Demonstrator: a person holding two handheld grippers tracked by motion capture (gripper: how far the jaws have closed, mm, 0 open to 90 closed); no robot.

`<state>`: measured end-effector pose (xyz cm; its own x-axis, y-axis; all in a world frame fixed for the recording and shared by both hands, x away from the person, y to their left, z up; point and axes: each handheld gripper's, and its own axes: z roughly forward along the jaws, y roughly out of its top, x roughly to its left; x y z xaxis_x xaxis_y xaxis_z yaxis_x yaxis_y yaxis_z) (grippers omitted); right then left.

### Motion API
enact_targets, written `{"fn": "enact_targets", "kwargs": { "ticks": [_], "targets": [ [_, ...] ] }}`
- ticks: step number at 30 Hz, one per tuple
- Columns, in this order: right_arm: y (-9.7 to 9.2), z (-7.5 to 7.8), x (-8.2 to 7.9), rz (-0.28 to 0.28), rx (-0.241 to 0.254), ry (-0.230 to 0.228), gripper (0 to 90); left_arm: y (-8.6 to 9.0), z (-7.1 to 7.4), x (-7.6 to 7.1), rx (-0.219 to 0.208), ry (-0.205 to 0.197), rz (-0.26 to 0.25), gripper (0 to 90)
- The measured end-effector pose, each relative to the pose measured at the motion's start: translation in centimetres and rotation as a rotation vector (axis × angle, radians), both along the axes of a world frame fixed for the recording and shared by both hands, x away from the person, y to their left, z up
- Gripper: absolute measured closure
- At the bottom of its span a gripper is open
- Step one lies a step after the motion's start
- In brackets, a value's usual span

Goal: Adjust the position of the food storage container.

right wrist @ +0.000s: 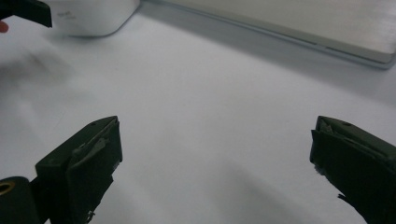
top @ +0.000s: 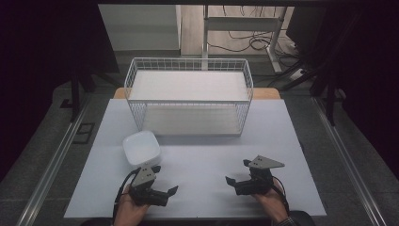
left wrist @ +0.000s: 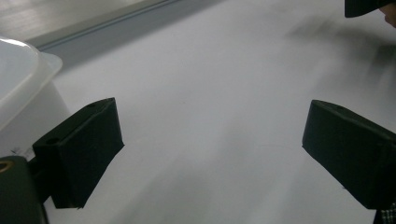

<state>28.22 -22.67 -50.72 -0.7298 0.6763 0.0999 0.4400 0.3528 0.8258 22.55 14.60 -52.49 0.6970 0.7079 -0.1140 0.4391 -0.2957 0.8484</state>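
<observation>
right gripper [right wrist: 212, 154]: fingers wide apart, nothing between | white bowl [right wrist: 93, 16]: far left | table [right wrist: 210, 93]: bare

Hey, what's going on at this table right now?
A person sits at a pale grey table with a black two-jaw gripper in each hand. The left gripper and the right gripper both rest low near the front edge, jaws wide open and holding nothing. A white square plastic bowl sits just beyond the left gripper, untouched. Behind it stands a white wire two-level rack, its shelves bare.
</observation>
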Motion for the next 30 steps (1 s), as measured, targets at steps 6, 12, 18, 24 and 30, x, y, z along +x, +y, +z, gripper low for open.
{"fn": "enact_targets", "kwargs": {
  "ticks": [6,12,18,24,30],
  "targets": [
    [0.1,0.1,-0.1,0.010,-0.005,-0.016,2.0,0.1,0.2,0.2,-0.008,-0.008,-0.007,4.3],
    [0.1,0.0,0.1,0.010,-0.015,-0.001,2.0,0.3,0.3,0.2,0.006,-0.006,0.000,2.8],
    [0.3,0.1,-0.1,0.013,-0.019,-0.015,2.1,0.3,0.9,0.2,-0.015,0.009,-0.011,2.4],
    [0.3,0.1,-0.1,0.017,-0.025,-0.016,2.0,0.7,1.8,0.5,-0.002,0.003,0.009,8.2],
    [0.5,0.0,-0.1,0.024,-0.032,-0.018,2.2,1.7,2.7,1.0,0.011,-0.017,0.026,26.7]
  ]
}}
